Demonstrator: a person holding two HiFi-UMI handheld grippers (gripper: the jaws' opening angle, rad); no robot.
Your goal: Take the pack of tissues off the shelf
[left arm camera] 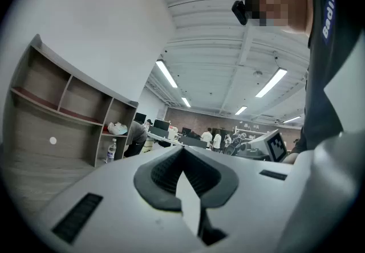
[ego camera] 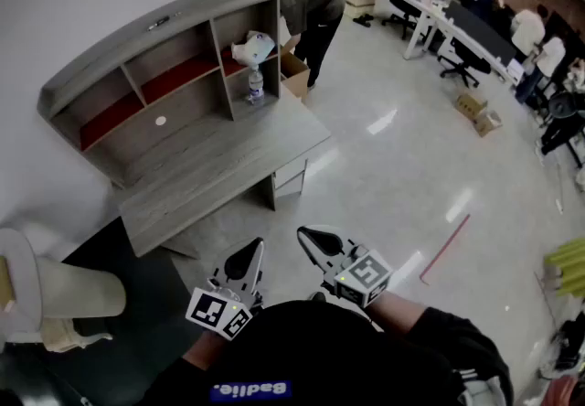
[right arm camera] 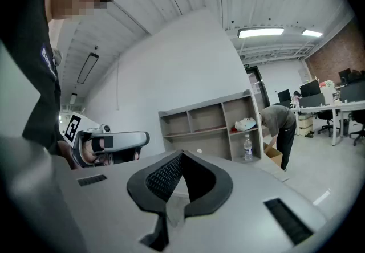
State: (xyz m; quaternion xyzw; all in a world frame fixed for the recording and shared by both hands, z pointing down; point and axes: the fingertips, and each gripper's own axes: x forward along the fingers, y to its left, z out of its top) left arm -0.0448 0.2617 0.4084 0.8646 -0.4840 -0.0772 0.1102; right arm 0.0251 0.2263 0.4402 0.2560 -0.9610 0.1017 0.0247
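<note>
Both grippers are held low and close to your body.

Left gripper [left arm camera: 182, 150]: jaws closed tip to tip, nothing between the pads.

Right gripper [right arm camera: 181, 155]: jaws also closed at the tips, nothing held. It sits just beside the left one, not touching it.

Pack of tissues [ego camera: 253, 48]: it lies in the right-hand compartment of the shelf [ego camera: 137, 38], on that compartment's upper board. It is well ahead of both sets of jaws and nowhere near contact. In the left gripper view it sits up and to the left of the jaw tips; in the right gripper view it sits up and to the right of them.

Water bottle [ego camera: 255, 84]: it stands upright directly below the tissues, on the desk [ego camera: 210, 166] that carries the shelf. It is also far ahead of the jaws.

The rest of the desk top lies between your jaws and the shelf.

Past the right end of the shelf, further from the jaws than the tissues, a person [ego camera: 311, 2] bends over a cardboard box [ego camera: 294, 75] on the floor.
</note>
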